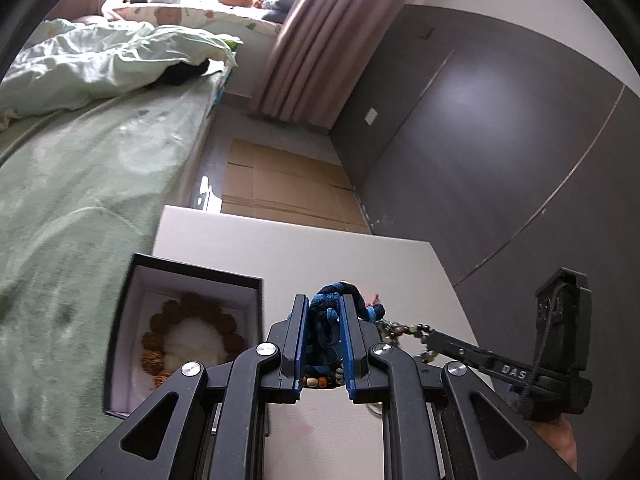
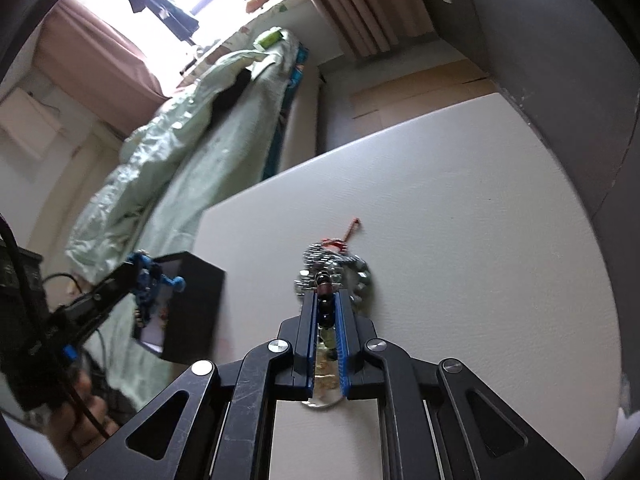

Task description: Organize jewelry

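Left gripper (image 1: pixel 324 320) is clamped on a blue braided bracelet (image 1: pixel 332 300), the cord bunched up between the 2 blue pads and poking out past the tips, with a few small wooden and brown beads showing down near the base of the fingers. From the right wrist view that same gripper (image 2: pixel 140 276) sits off to the left, held just in front of the box.

Right gripper (image 2: pixel 326 308) has its fingers pinched narrow on a beaded bracelet (image 2: pixel 325 292), dark round beads lined up in the slot between the pads. Just past the tips there's a little heap of shiny metal chain jewelry (image 2: pixel 340 268) lying on the white table (image 2: pixel 460 208), with a red string (image 2: pixel 348 232) trailing out of it on the far side. Whether the held strand is tangled into that heap, I can't tell.

Left of the left gripper is a black box (image 1: pixel 132 280), open, white inside, with a brown bead bracelet (image 1: pixel 192 336) lying in a ring around a white cushion.

Further back: flattened cardboard (image 1: pixel 280 184) on the floor, a bed with green bedding (image 1: pixel 100 152), pink curtains (image 1: pixel 312 40) and a bright window.
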{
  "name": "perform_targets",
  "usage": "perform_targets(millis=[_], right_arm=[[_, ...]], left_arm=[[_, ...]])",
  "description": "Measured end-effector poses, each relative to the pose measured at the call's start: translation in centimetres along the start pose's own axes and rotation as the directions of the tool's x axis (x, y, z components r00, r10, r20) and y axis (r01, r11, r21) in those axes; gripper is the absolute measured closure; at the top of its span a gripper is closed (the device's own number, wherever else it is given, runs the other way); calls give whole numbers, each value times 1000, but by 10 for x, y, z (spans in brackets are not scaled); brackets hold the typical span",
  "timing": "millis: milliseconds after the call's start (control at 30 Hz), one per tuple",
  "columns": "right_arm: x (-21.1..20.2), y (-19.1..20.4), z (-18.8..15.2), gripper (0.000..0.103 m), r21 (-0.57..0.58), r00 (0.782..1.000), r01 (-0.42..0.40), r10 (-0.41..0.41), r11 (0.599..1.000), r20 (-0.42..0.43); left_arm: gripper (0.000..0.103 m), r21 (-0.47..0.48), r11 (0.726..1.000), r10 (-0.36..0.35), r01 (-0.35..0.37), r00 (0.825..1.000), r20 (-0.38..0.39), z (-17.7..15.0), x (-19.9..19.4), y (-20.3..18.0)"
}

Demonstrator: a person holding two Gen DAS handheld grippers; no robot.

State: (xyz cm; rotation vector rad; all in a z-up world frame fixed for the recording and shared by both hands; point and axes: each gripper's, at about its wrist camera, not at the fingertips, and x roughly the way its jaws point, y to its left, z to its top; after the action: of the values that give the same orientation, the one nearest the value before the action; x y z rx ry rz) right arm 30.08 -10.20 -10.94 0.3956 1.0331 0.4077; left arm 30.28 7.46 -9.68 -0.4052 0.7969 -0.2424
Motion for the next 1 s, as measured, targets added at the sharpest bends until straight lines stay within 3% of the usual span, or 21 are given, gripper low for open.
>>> perform_targets(millis=[167, 300, 533, 833, 1000], right_arm=[[-2, 6, 2, 93, -13, 1000, -19, 19, 1000, 15], [6, -1, 2, 93, -7, 995, 102, -102, 995, -4], [17, -31, 4, 93, 66, 986, 153, -148, 986, -74], [20, -57, -3, 93, 214, 994, 38, -16, 976, -104], [21, -57, -5, 93, 219, 994, 21, 3, 975, -109]], left_arm=[[87, -19, 1000, 22, -22, 1000, 15, 2, -7, 10], [87, -33, 999, 39, -39, 999, 2, 4, -4, 20], [87, -23, 998, 51, -51, 999, -13, 2, -2, 25], [87, -16, 999, 51, -51, 998, -20, 2, 0, 27], [87, -12, 998, 53, -54, 998, -24, 2, 2, 27]])
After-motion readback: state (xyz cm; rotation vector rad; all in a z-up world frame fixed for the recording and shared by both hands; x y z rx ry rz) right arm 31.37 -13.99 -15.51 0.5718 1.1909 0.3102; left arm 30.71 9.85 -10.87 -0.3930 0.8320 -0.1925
